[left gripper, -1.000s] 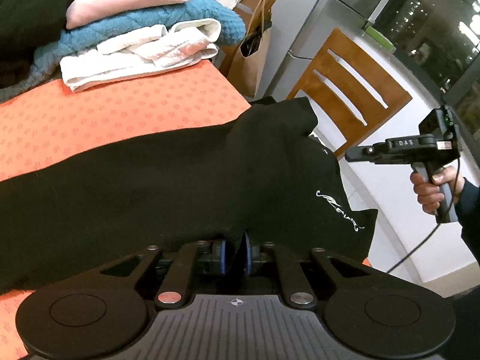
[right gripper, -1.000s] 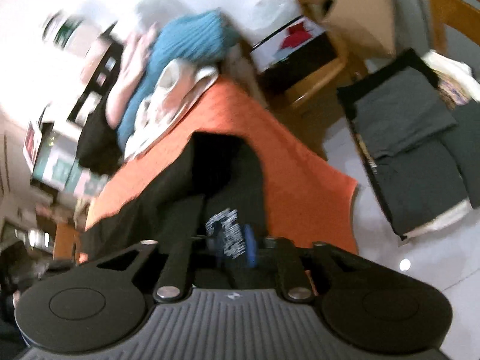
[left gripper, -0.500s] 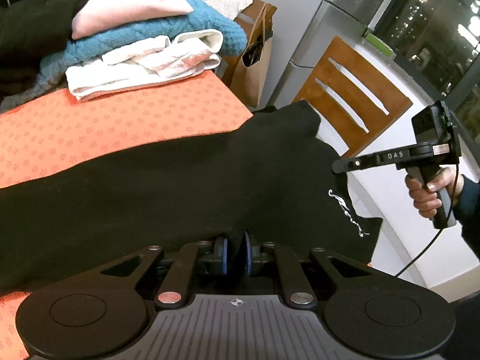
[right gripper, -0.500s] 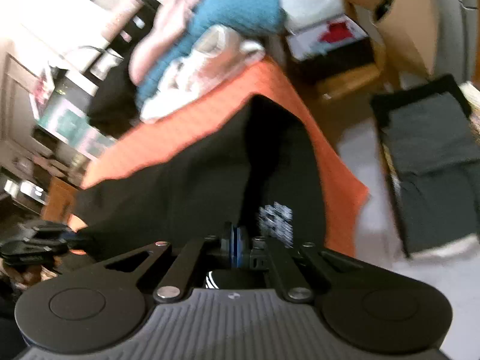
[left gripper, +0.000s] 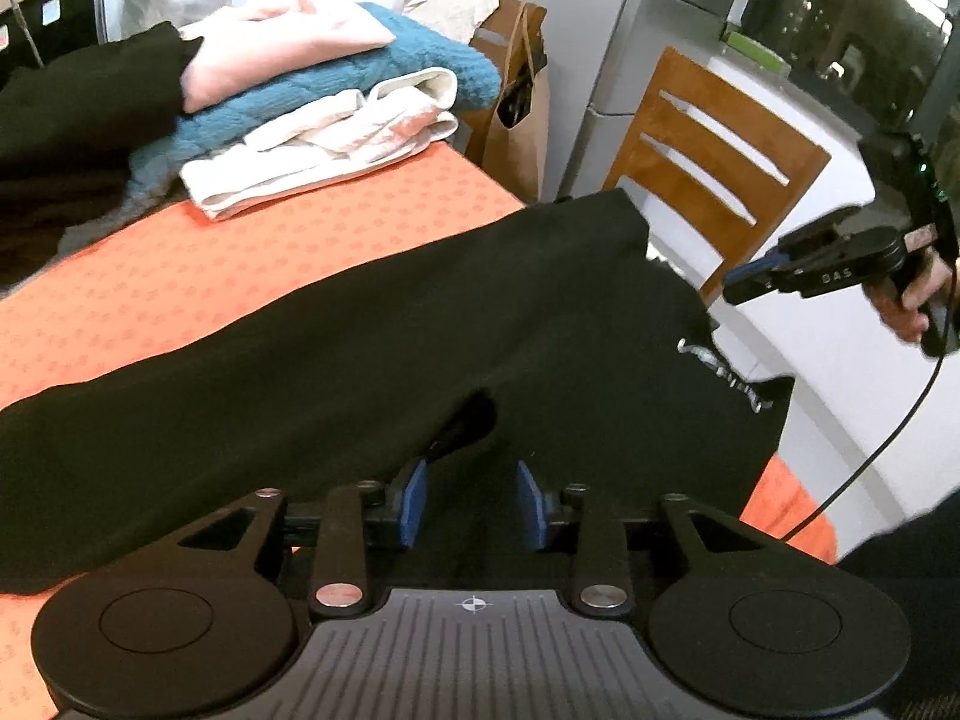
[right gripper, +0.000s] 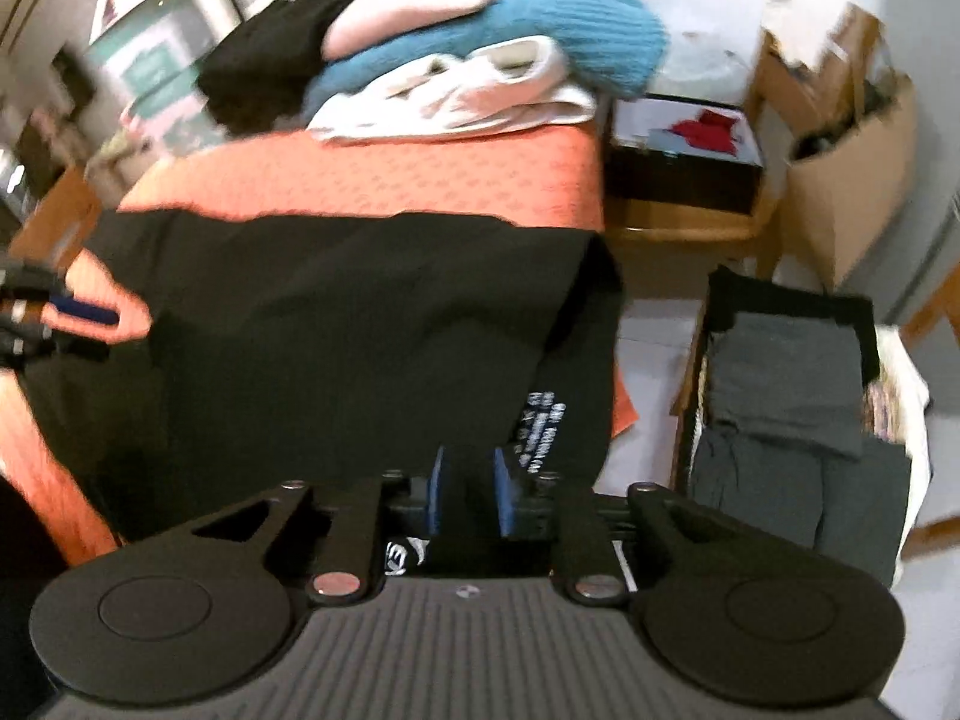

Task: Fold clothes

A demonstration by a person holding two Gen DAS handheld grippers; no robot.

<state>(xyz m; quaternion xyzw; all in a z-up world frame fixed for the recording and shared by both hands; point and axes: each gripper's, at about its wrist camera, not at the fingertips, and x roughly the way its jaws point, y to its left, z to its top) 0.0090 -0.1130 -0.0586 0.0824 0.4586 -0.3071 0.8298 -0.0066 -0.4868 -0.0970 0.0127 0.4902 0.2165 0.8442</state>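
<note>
Left wrist view
Garment: black garment (left gripper: 372,336) lies spread across the orange patterned tablecloth (left gripper: 198,276); its right end, with white lettering (left gripper: 726,375), hangs over the table edge.
Your left gripper (left gripper: 472,501): blue pads (left gripper: 414,501) stand apart, with black cloth lying between and under them; nothing is pinched. A small raised fold sits just ahead of the left pad.
Your right gripper (left gripper: 741,282): seen from the side at the right, held in your hand (left gripper: 906,300), off the table and near the garment's hanging end but clear of it. You cannot tell its jaw spacing from this angle.
Pile: folded white (left gripper: 324,144), teal (left gripper: 360,90) and pink (left gripper: 282,48) items are stacked at the far end of the table, with a dark item (left gripper: 78,102) to their left.
Surroundings: wooden chair (left gripper: 708,174) and brown paper bag (left gripper: 516,84) stand beyond the table.

Right wrist view
Garment: black garment (right gripper: 336,330) covers most of the near tablecloth (right gripper: 384,186); the printed end (right gripper: 543,429) drapes over the right table edge.
Your right gripper (right gripper: 469,495): pads parted, gripping nothing, with black fabric just beyond the tips.
Your left gripper (right gripper: 102,315): visible at the left edge, at the garment's border; the view is blurred.
Floor: open box of folded grey clothes (right gripper: 798,414) sits to the right of the table.
</note>
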